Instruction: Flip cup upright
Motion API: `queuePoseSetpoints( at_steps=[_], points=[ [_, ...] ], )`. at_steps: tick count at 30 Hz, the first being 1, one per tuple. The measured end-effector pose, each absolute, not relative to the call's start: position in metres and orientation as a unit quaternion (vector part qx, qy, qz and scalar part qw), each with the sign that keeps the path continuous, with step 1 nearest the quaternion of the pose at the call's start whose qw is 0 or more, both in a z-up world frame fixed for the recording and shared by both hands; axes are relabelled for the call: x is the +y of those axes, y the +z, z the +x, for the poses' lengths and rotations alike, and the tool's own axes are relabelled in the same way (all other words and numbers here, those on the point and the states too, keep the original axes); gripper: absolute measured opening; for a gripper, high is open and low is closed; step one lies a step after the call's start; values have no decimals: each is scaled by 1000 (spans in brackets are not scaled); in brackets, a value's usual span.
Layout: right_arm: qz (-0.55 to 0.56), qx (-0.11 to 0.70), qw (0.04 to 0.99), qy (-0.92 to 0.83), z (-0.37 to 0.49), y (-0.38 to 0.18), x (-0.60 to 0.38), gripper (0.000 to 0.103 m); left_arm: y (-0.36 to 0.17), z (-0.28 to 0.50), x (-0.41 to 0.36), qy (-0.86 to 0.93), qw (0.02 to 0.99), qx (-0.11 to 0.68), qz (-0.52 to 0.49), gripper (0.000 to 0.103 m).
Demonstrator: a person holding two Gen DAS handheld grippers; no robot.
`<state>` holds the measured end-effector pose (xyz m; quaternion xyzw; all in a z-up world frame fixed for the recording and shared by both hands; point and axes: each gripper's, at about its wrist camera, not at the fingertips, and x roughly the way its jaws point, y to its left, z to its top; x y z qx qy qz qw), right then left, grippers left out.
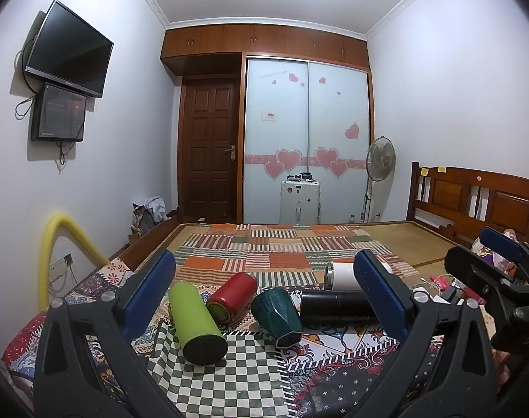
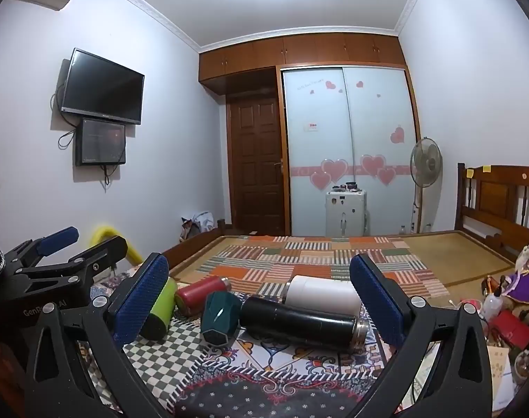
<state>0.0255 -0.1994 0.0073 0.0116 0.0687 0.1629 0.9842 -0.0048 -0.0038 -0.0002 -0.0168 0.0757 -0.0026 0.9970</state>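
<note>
Several cups lie on their sides on a patterned cloth on the bed. From left to right: a lime green tumbler (image 1: 197, 324) (image 2: 161, 308), a red cup (image 1: 234, 296) (image 2: 201, 293), a dark green faceted cup (image 1: 278, 315) (image 2: 220, 317), a black flask (image 1: 334, 308) (image 2: 299, 320), and a white flask (image 1: 344, 275) (image 2: 322, 294) behind it. My left gripper (image 1: 264, 299) is open and empty, held in front of the cups. My right gripper (image 2: 259, 299) is open and empty too; it also shows in the left wrist view (image 1: 487, 264).
The cups rest on a checkered and floral cloth (image 1: 236, 372). A striped patchwork blanket (image 1: 282, 254) lies beyond. Clutter with a red box (image 2: 512, 329) and soft toy sits at right. A wooden headboard (image 1: 473, 198) stands at the far right. A yellow foam tube (image 1: 55, 244) stands at left.
</note>
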Motion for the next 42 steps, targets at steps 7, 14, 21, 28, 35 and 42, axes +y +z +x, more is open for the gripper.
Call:
queuePoseSetpoints(
  at_steps=[7, 14, 21, 28, 35, 42],
  points=[
    [11, 70, 984, 163, 28, 7, -197, 103, -1, -4, -4, -3, 997, 77, -17, 103],
    [13, 71, 984, 162, 28, 3, -201, 103, -1, -2, -5, -5, 997, 78, -15, 103],
    [12, 71, 984, 162, 28, 3, -202, 103, 0, -3, -6, -7, 997, 77, -13, 103],
    [13, 72, 984, 160, 28, 3, -205, 103, 1, -4, -7, -9, 997, 77, -13, 103],
    [13, 73, 984, 160, 28, 3, -205, 103, 1, -3, -8, -8, 997, 76, -13, 103],
    [13, 73, 984, 160, 28, 3, -205, 103, 1, -3, -8, -8, 997, 76, -14, 103]
  ],
)
